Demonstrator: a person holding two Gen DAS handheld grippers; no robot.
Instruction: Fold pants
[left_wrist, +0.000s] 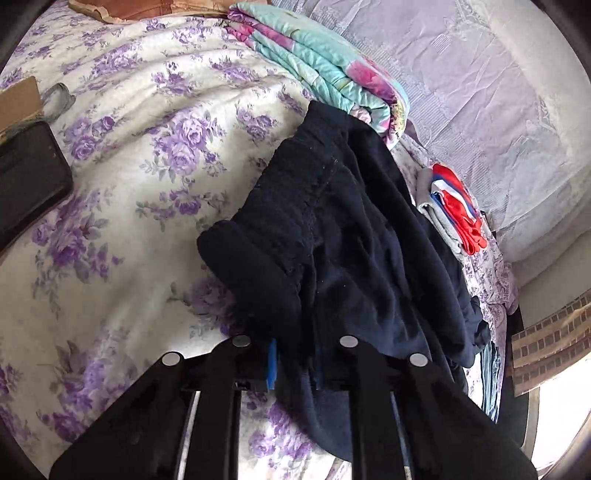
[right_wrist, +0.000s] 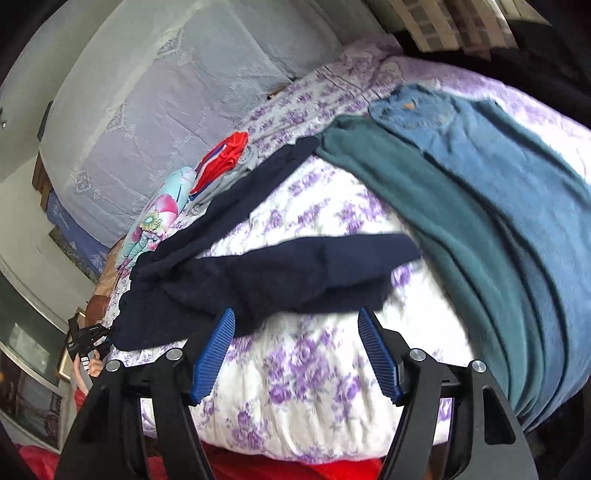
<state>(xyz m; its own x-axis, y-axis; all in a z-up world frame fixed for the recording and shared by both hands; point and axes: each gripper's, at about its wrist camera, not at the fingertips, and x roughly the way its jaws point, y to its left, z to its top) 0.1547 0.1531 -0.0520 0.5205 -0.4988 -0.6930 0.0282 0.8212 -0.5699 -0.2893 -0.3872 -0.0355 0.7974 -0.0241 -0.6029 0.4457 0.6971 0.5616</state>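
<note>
navy pants (left_wrist: 332, 229) fill my left view's centre, my left gripper (left_wrist: 295, 354) pinching them; my right gripper (right_wrist: 295, 350) hangs spread, empty, at lower centre over the floral bedspread (right_wrist: 295, 387).

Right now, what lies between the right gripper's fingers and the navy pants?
Only bare floral bedspread. In the right wrist view the right gripper stands open just short of the navy pants, whose near edge lies beyond the blue fingers; nothing else intervenes.
</note>
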